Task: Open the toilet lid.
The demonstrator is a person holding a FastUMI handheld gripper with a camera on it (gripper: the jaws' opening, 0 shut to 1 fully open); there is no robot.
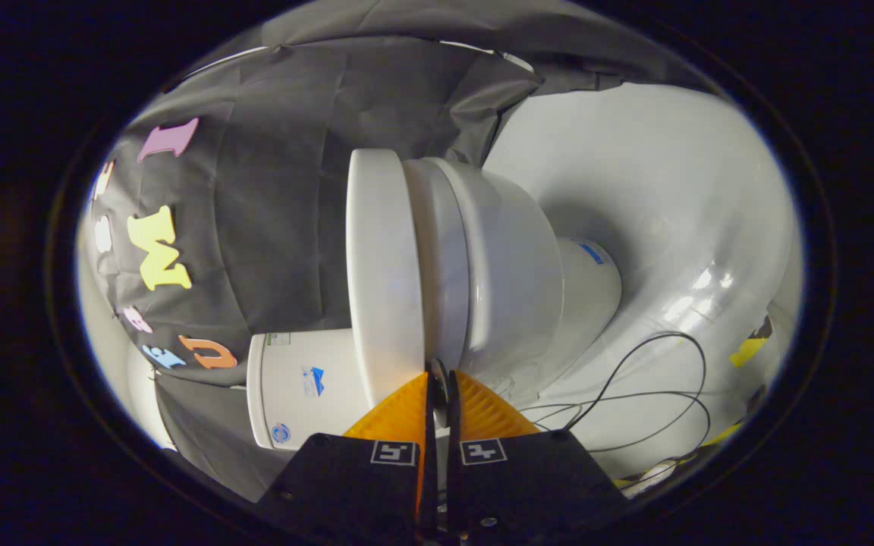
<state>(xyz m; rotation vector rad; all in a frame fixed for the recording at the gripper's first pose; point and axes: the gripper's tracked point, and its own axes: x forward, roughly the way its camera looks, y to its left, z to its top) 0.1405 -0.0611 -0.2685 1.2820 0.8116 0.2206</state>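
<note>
We are holding gripper (438,377), jaws nearly closed, at gap between toilet lid (384,265) and seat (437,258). Tips slipping off smooth rim: lid dropping back, we judge.

I can read no text from my feed. The toilet tank (297,387) carries a small blue logo, a round blue sticker and a small pale label near its corner, all too small to make out. The toilet base (592,288) bears a blue sticker, unreadable. Each black finger mount of the tongs (438,377) carries a square black-and-white marker, no characters.
</note>
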